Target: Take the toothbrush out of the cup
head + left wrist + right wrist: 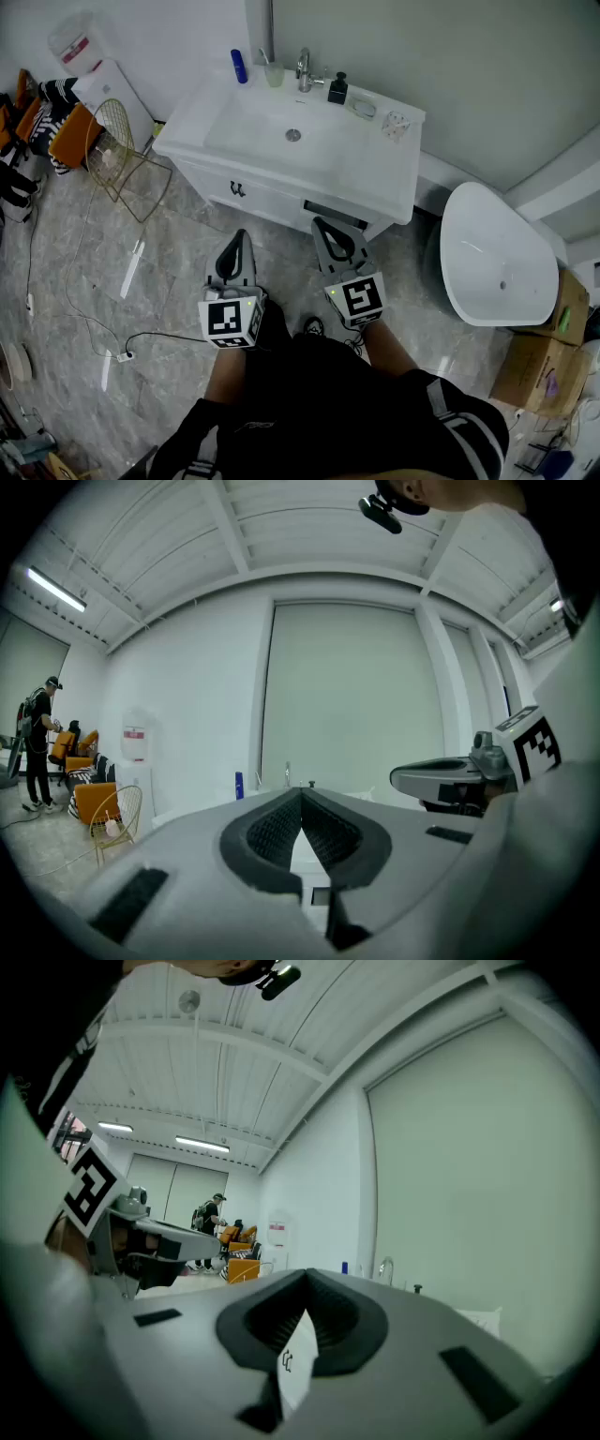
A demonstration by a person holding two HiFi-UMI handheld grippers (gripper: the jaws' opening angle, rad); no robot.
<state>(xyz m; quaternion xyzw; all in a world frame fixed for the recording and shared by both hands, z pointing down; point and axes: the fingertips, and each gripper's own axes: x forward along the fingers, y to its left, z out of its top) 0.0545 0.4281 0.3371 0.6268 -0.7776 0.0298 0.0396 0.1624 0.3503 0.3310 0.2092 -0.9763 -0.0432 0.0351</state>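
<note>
A pale cup [274, 77] stands at the back of the white washbasin top [394, 178], left of the faucet [303, 70]. A thin toothbrush [266, 60] sticks up out of it. Both grippers are held low in front of the cabinet, well short of the cup and pointing toward it. My left gripper [240, 235] is shut with nothing between its jaws, which meet at the tips in the left gripper view [302, 791]. My right gripper [319, 223] is likewise shut and empty [305, 1275].
A blue bottle [239, 66], a black pump dispenser [337, 89] and a soap dish [364, 108] share the basin's back edge. A wire chair [117, 150] stands left of the cabinet, a white toilet [497, 258] to the right. A cable [141, 339] lies on the floor. People stand far off [37, 742].
</note>
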